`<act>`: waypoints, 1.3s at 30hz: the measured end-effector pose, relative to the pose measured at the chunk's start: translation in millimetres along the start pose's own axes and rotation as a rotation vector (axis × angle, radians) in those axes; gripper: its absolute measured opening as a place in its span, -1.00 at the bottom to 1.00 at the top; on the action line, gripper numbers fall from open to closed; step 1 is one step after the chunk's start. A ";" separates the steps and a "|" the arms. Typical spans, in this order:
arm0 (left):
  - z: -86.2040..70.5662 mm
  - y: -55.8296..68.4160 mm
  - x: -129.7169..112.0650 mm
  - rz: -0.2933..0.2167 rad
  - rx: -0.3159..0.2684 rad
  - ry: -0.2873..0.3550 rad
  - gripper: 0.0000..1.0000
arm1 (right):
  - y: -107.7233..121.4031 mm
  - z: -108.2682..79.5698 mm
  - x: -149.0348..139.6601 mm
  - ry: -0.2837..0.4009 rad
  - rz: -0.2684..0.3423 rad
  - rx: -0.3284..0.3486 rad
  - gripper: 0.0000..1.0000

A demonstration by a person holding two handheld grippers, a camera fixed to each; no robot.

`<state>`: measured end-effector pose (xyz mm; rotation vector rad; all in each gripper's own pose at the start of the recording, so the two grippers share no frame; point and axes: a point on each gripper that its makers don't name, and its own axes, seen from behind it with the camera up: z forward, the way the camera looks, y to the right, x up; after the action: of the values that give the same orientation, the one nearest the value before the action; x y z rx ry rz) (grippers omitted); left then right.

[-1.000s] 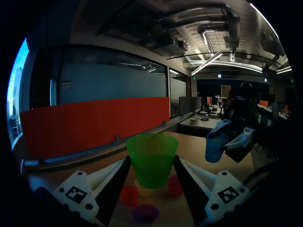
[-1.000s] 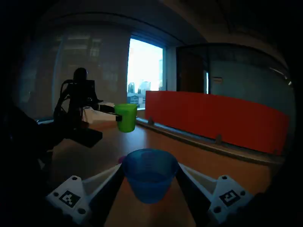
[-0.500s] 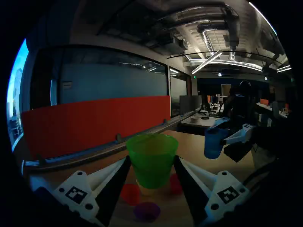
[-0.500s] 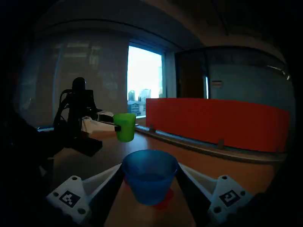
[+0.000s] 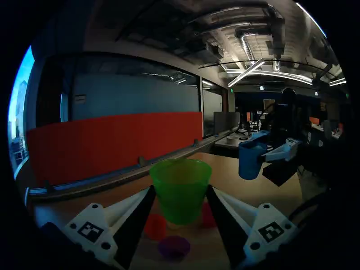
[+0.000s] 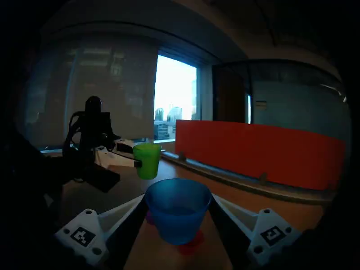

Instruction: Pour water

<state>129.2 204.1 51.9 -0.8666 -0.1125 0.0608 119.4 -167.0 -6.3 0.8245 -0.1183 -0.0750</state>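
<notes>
In the left gripper view, my left gripper point(image 5: 181, 198) is shut on a green cup point(image 5: 180, 190), held upright above the wooden table point(image 5: 234, 173). To its right and higher hangs the blue cup point(image 5: 249, 158) in the right gripper point(image 5: 261, 155). In the right gripper view, my right gripper point(image 6: 178, 211) is shut on the blue cup point(image 6: 177, 209), upright, with water showing inside. Farther off at the left, the left gripper point(image 6: 130, 158) holds the green cup point(image 6: 146, 160) level with it.
Small red point(image 5: 155, 226) and purple point(image 5: 174, 246) cups sit on the table under the green cup; a red one point(image 6: 191, 239) lies below the blue cup. An orange partition point(image 5: 112, 144) with a rail runs along the table's far edge. A bright window point(image 6: 174, 104) is behind.
The blue cup has risen and come a little closer to the green cup. The green cup has stayed nearly still in the left gripper.
</notes>
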 end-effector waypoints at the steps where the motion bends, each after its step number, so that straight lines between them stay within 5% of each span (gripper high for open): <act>1: -0.3 0.9 -1.3 -0.002 -0.001 0.000 0.64 | 0.3 1.2 1.7 0.001 -0.004 0.001 0.84; 18: -6.8 2.1 -23.0 -0.038 0.001 0.001 0.64 | 2.8 23.0 26.2 0.014 -0.084 0.029 0.84; 39: -8.8 20.7 -32.1 -0.023 -0.021 0.011 0.64 | 2.9 52.6 56.3 0.020 -0.248 0.057 0.83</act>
<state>98.3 207.6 28.1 -0.8865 -0.1130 0.0329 168.2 -209.7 35.5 0.8937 0.0011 -0.2979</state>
